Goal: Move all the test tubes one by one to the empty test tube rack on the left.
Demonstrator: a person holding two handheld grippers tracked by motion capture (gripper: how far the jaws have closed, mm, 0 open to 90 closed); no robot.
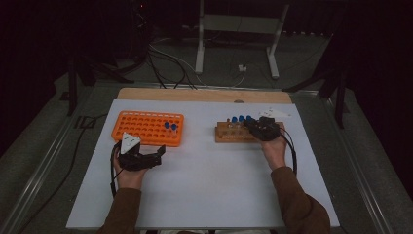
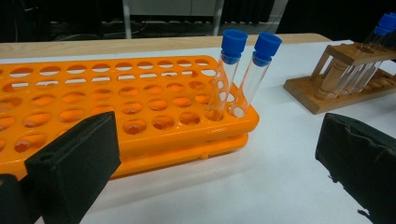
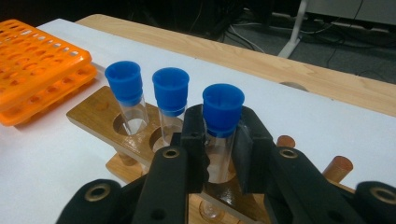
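The right gripper (image 3: 219,154) clamps a blue-capped test tube (image 3: 220,128) standing in the wooden rack (image 3: 95,112), beside 2 others. The left gripper (image 2: 219,158) rests released near the orange rack (image 2: 116,100) holding 2 tubes.

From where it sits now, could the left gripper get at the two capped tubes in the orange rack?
Probably yes. The left gripper is open beside the orange rack, and the two tubes stand in its near corner holes, with bare table between them and the jaws.
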